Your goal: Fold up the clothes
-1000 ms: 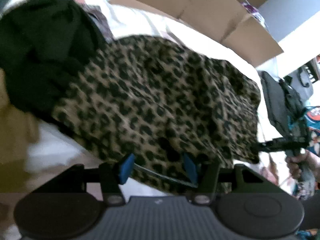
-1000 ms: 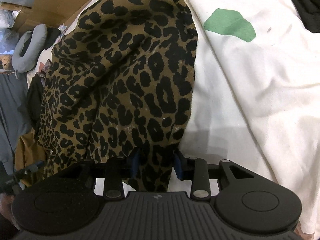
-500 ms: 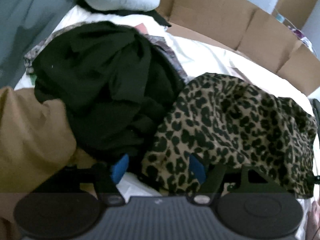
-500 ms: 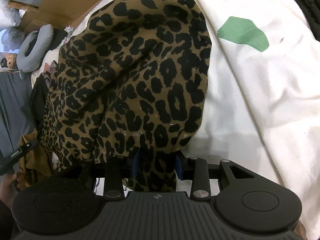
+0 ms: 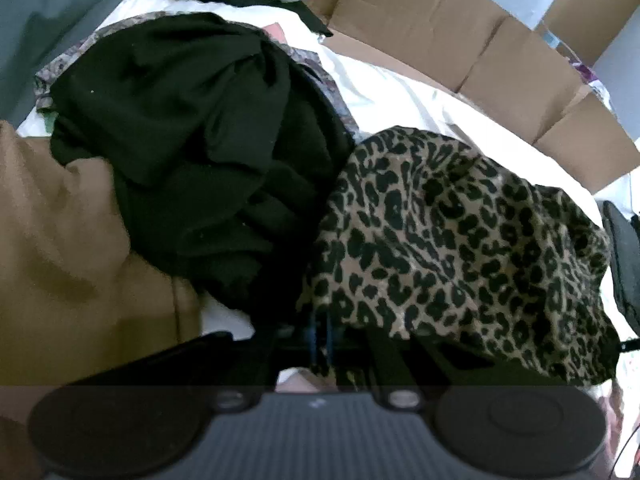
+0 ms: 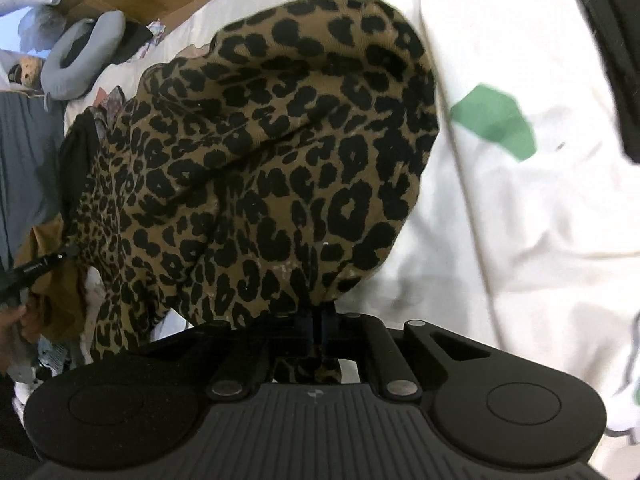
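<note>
Nearest the right wrist camera, the right gripper [image 6: 318, 326] has its jaws clenched on a gathered edge of the leopard-print garment [image 6: 280, 168], which rises from the jaws and drapes leftward over a white bedsheet [image 6: 520, 220] with a green patch [image 6: 496, 126]. In the left wrist view the left gripper [image 5: 320, 336] has its jaws pinched together on the garment's opposite edge [image 5: 460, 248]; the blue pads are mostly buried under cloth and dim, so the contact itself is hard to make out. The garment hangs between the two grippers above the bed. Just left of it lies a heap of black clothing [image 5: 192, 152], touching the print fabric, and a tan garment [image 5: 72, 248] fills the near left, cut off by the frame. Beyond, patterned fabric [image 5: 316, 64] peeks from under the black heap. Farther back stand opened cardboard boxes [image 5: 460, 40] along the bed's far edge, and a grey neck pillow [image 6: 80, 60] lies near them. At the right view's left edge, part of a hand [image 6: 16, 320] shows, largely cropped
</note>
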Available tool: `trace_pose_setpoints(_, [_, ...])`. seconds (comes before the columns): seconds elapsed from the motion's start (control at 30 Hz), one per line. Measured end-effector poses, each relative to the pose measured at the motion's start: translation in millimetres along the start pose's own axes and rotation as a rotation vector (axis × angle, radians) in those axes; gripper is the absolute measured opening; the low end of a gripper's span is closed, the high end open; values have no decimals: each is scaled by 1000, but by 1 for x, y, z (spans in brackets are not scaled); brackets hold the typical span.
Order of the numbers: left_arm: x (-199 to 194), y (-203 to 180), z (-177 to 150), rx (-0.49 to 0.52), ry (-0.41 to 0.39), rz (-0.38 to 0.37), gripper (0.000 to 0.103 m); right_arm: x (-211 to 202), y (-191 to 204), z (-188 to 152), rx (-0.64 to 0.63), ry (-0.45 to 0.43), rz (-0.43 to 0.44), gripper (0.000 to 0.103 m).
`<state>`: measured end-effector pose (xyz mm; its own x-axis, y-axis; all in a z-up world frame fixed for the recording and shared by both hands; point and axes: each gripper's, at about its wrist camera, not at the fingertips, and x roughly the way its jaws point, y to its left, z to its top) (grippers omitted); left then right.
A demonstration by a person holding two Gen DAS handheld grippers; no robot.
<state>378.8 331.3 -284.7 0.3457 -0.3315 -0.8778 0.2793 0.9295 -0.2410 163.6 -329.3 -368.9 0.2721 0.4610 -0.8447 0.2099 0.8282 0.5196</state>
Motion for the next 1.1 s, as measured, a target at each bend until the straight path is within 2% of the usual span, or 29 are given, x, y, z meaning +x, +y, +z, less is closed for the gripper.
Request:
trace_pose_setpoints(0.37, [-46, -1, -23, -58, 7, -28, 4, -61, -10, -1, -36, -7, -107, 0])
trace_pose_setpoints(0.73, [-105, 3, -55, -104, 22, -6, 3, -125, -23, -9, -45, -16, -215, 0])
trace_pose_setpoints(0.93, [-129, 5, -76, -138, 65, -4, 3, -155, -31, -17, -59, 0, -266, 0])
trace_pose_setpoints(1.1, [-139, 0, -101, -160, 129, 3, 3, -153, -35, -34, -45, 41, -275, 0])
